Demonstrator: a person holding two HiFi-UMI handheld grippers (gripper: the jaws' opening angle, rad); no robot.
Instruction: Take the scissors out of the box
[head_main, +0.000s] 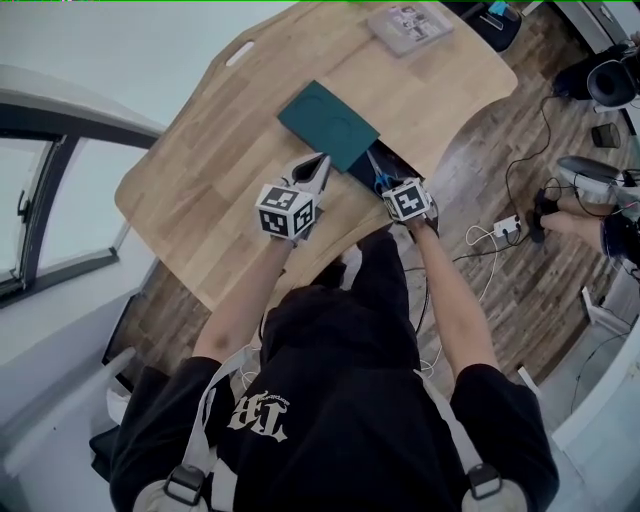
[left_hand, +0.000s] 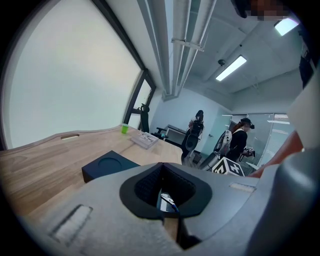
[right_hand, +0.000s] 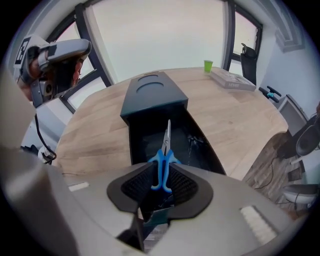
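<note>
Found right gripper (right_hand: 161, 172) clamped on blue handles of scissors (right_hand: 166, 136), blades pointing along the open box (right_hand: 152, 97) at table (head_main: 200, 170) edge; found left gripper (left_hand: 162, 192) closed, empty, just beside box.

Bright blue handles, silvery blades on the scissors (right_hand: 162, 165). Dark teal box (right_hand: 152, 97). Pale wood grain across the bench (head_main: 200, 170). Grey, black-lined right gripper (right_hand: 161, 181). Small green cup (right_hand: 208, 65).
</note>
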